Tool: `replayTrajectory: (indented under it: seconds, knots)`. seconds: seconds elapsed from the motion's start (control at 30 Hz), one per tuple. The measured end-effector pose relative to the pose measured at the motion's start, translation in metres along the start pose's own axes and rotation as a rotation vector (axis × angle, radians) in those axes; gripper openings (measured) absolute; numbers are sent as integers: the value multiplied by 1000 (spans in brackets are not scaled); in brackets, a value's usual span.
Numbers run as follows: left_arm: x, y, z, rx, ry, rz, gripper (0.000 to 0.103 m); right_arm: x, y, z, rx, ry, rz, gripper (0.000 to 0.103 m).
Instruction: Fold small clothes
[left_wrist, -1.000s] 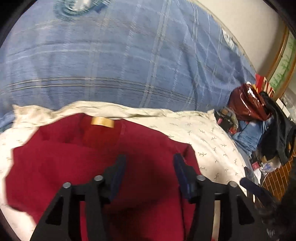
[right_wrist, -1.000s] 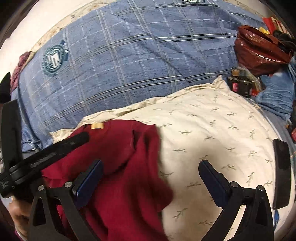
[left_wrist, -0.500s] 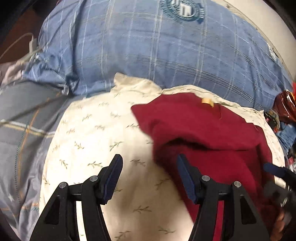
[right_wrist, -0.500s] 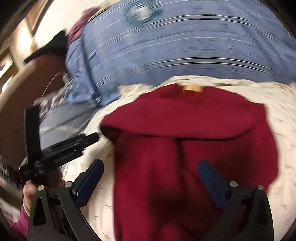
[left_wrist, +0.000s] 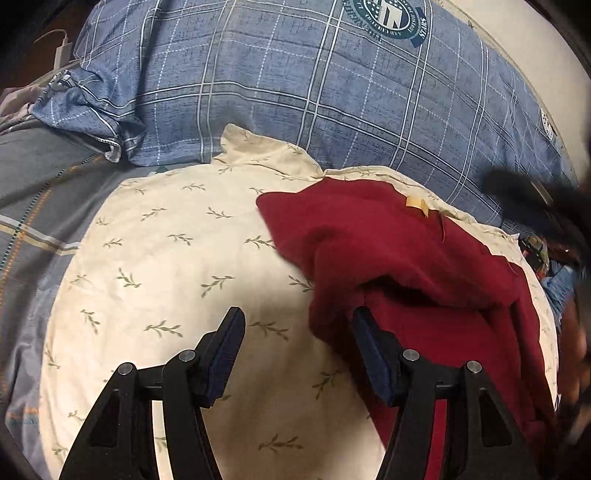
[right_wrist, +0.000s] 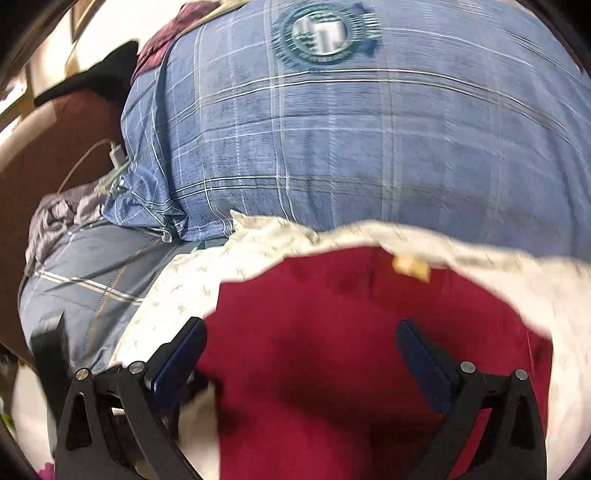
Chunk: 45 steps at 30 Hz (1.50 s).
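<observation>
A dark red knit garment (left_wrist: 399, 258) with a tan neck label (left_wrist: 416, 204) is seen lying on a cream leaf-print pillow (left_wrist: 177, 258), toward 3 o'clock in the left wrist view; bare pillow is left open from 9 to 6 o'clock. A blue plaid quilt (left_wrist: 295, 92) borders the pillow at 12 o'clock. The left gripper (left_wrist: 297, 354) is held wide open, nothing gripped, its right finger at the garment's left edge. The right gripper (right_wrist: 301, 358) is spread wide over the garment, empty. Compared with 0.5 s ago, the right view has been brought closer and the garment fills more of it; the left view is little changed.
</observation>
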<state>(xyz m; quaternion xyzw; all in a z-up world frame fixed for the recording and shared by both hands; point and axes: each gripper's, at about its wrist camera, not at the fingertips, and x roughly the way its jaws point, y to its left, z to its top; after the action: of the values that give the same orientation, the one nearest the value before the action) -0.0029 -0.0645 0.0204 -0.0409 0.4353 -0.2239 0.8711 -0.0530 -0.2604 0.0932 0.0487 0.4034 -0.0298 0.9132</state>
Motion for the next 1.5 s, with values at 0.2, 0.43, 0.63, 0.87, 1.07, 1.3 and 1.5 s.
replayTrajectory:
  seconds: [0.2, 0.43, 0.63, 0.87, 1.07, 1.3, 1.5]
  knots:
    - [11, 0, -2, 24, 8, 61, 60, 90, 20, 18, -248, 162, 15, 96]
    - [19, 2, 2, 23, 29, 60, 60, 99, 8, -14, -291, 187, -17, 16]
    - [14, 3, 1, 23, 0, 44, 60, 82, 0, -3, -284, 124, -117, 8]
    - [9, 5, 1, 24, -9, 7, 60, 78, -17, -1, -239, 186, -140, 11]
    - [-8, 5, 2, 52, -58, -55, 70, 51, -13, 34, -107, 93, 13, 76]
    - [26, -5, 0, 61, 20, -41, 70, 124, 10, 40, -227, 231, -11, 79]
    - [38, -5, 2, 30, -4, -63, 64, 169, 4, 33, -312, 291, -30, 80]
